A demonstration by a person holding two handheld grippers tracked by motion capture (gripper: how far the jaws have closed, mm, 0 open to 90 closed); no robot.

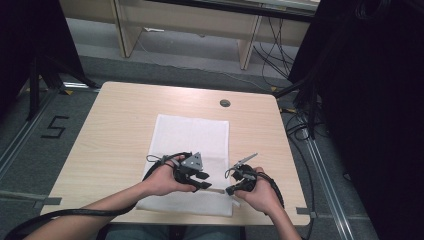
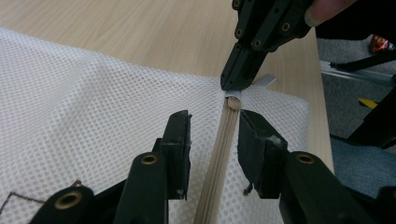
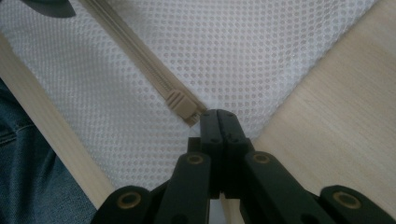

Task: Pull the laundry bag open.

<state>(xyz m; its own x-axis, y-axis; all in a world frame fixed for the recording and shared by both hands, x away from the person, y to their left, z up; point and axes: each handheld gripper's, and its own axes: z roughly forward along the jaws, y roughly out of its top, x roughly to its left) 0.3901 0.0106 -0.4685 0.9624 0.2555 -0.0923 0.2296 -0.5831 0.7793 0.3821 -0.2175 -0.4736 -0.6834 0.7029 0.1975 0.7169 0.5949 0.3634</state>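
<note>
The mesh bag lay flat on the table, its beige zipper running along the near edge. The right gripper was fully closed, pinching the zipper's end by the bag's near right corner. The left gripper sat partly open, its jaws straddling the zipper just beside the right one, neither pad pressing on it.

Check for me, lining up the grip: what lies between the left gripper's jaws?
The mesh bag's beige zipper runs between the left gripper's jaws, untouched, in the left gripper view.
</note>
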